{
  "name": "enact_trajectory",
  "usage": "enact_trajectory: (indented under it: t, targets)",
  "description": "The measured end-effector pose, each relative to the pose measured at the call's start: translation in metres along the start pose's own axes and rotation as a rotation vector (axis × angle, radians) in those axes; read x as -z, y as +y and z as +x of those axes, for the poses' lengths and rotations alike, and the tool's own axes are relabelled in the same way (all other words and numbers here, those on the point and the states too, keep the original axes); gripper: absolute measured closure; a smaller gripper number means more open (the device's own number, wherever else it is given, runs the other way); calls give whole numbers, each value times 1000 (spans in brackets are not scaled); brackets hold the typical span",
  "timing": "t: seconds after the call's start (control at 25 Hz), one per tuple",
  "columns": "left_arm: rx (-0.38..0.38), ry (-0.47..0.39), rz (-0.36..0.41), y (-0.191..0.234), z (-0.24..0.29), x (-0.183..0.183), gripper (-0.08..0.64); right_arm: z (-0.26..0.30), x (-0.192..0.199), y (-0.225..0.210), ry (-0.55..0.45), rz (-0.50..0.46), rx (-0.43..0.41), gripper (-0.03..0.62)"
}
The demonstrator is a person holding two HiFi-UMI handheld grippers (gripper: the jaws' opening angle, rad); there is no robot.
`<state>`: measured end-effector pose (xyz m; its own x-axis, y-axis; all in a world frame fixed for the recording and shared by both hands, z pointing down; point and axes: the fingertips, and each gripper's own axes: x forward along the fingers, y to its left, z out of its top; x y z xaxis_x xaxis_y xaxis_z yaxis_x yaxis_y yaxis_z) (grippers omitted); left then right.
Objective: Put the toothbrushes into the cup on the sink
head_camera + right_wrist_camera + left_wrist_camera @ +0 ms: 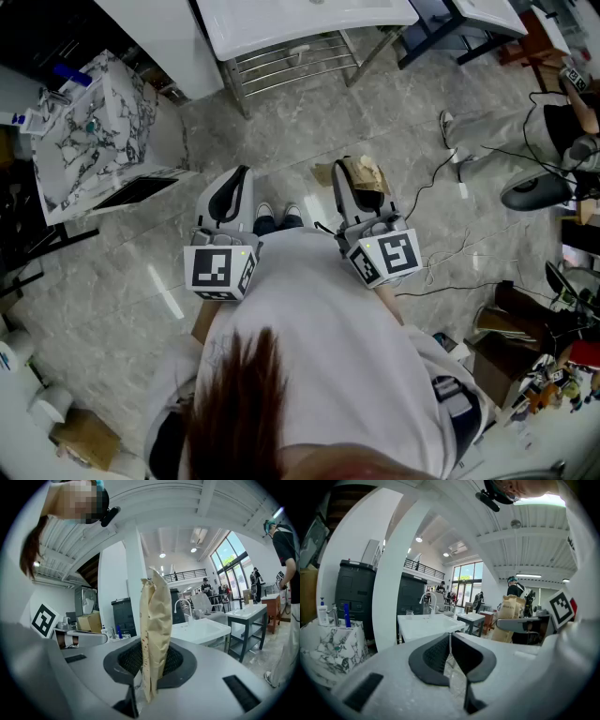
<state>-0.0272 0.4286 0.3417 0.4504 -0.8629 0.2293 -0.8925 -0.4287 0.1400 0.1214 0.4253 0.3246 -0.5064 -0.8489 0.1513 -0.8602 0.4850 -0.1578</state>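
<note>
**Paper packet clamped on the right, sink and cup well ahead**

The right hand-held gripper (pixel 152 657) is seen closed on a tan paper packet (pixel 154 620). The packet is pinched near its lower edge and stands upright above the pads. What the packet contains cannot be told, and no toothbrush can be made out as such. The left hand-held gripper (pixel 450 639) is shown with its jaws brought together and nothing between them. Both are held side by side, close in front of the person's body and pointing only slightly down.

The white sink (pixel 426 626) is found well ahead of both. A clear cup (pixel 409 613) is set near its far left rim, just left of the faucet (pixel 429 599). In the head view only the sink's near edge and the metal rack (pixel 300 61) under it are shown.

A stretch of grey tile floor (pixel 309 122) lies between the grippers and the sink's front edge. This room is bounded on the left by a marble-patterned counter (pixel 66 159) that carries bottles (pixel 322 613). On the right it is bounded by loose cables (pixel 441 253) trailing over the tiles.
</note>
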Motion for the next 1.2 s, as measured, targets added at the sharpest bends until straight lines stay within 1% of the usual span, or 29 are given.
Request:
enact_trajectory:
  t: [0.84,1.08,1.2]
  targets:
    - [3,-12,10,-16,3,-3,535,-13,-1,-11,0,-10,-5,535]
    - [-11,-21,22,-30,5,-6,535,-24,-7,-18,-37,17,-38,535]
    - [-20,-28,19,-38,3,-2,535,-30,-4,-24,-43,10,-42,535]
